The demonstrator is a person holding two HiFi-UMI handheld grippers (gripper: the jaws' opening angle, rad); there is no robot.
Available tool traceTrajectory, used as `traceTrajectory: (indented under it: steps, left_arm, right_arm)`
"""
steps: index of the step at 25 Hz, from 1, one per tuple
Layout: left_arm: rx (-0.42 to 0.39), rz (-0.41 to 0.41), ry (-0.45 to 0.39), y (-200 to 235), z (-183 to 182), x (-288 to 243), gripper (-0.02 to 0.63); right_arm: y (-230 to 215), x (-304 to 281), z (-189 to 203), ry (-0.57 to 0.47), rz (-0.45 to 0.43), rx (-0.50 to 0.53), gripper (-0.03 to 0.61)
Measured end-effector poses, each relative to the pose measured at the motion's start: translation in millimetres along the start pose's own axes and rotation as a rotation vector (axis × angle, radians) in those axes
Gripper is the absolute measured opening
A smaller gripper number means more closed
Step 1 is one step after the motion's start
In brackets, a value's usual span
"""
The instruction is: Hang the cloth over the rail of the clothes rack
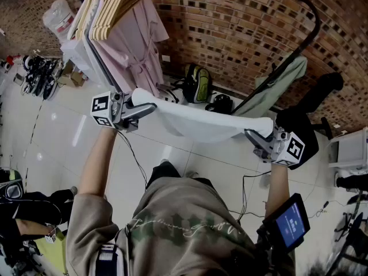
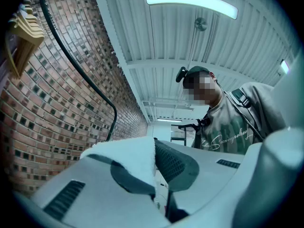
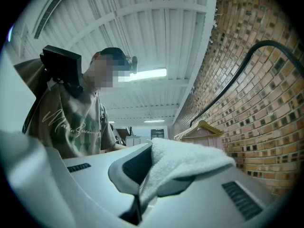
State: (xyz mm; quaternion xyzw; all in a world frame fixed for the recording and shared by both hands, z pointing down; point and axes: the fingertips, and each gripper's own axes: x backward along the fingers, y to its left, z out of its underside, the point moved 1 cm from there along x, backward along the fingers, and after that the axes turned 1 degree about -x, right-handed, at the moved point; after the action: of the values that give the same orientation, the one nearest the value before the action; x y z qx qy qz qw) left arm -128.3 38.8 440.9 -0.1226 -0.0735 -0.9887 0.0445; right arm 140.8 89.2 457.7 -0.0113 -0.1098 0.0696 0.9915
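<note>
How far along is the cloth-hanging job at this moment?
Done: the cloth is picked up, pinched at one end by the left tool and at the other by the right tool. In hand: it hangs stretched between them in the air, sagging in the middle. Left: it is not yet over the black rail, which stands beyond it. It has to be draped there and let go.
</note>
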Motion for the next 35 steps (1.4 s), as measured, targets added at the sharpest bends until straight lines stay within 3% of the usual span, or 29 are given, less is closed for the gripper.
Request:
traceTrajectory:
  steps: [10,17,24,30,35]
  left_arm:
    - [0.012,0.025,-0.020,32,6,5,0.015]
    - [0.044,0.065,-0.030,91,-17,19,0.015]
    - [0.080,0.179,-0.091,146,-77,11,0.015]
    - [0.037,0.127,0.016,191,-116,-10,0.015]
    - [-0.030,0.133,0.014,201,-152,-25,0.015]
  right_arm:
    - [-29,-3,10,-0.005,0.040,-0.020,0.017]
    - [-80,-28,-4,0.001,0.083,0.007,0.017]
    - [-143,-36,-40,-0.074,0.081,0.007,0.017]
    - [-176,-47,-90,-0.049,0.069,0.051,0.017]
    - [-200,-40,-121,0.002,0.012,0.035,0.017]
